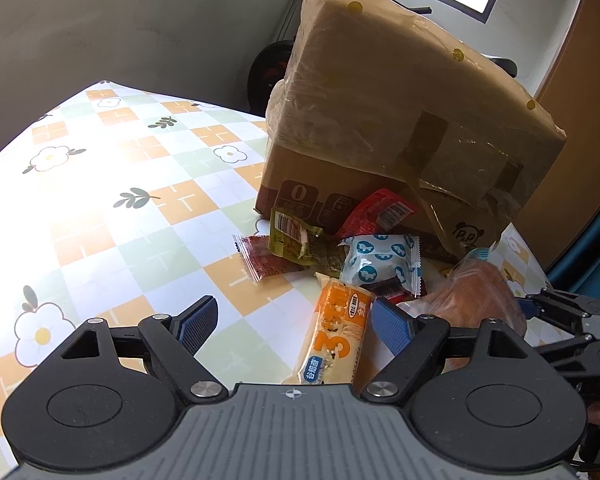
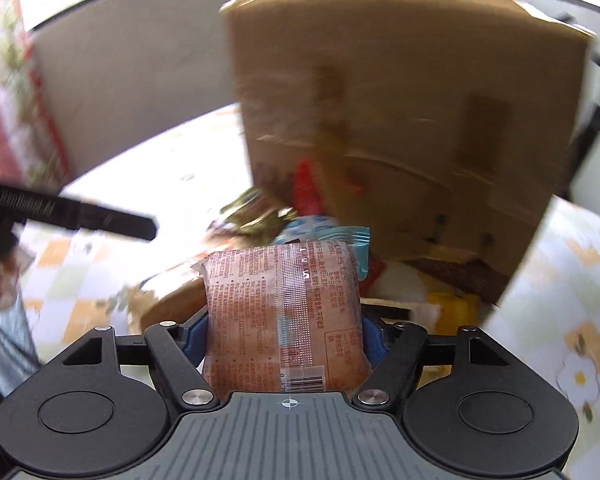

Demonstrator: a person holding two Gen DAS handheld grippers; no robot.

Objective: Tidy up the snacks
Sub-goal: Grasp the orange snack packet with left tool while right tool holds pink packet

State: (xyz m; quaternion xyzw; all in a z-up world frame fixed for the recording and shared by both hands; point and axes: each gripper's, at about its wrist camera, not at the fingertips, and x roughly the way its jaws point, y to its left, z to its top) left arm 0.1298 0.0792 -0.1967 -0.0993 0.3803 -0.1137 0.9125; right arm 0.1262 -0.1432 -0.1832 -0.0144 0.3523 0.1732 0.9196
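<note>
The right claw (image 2: 286, 332) is pinching a pinkish snack packet (image 2: 284, 312) between its blue pads, just in front of the cardboard box (image 1: 400, 128). The left claw (image 1: 292, 320) is hanging wide open and empty over the orange bar wrapper (image 1: 336, 336). Loose snacks (image 1: 380, 260) are crowding the box's near edge; the flowered bench (image 1: 100, 184) is lying bare leftward.

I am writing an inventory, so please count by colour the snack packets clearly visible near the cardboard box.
Olive-green foil packet: 1
Bright red plastic packet: 1
Dark red see-through packet: 1
White packet with blue prints: 1
Orange-and-white bar packet: 1
Pinkish-orange printed packet, in right gripper: 1
Total: 6; others are partly hidden.
</note>
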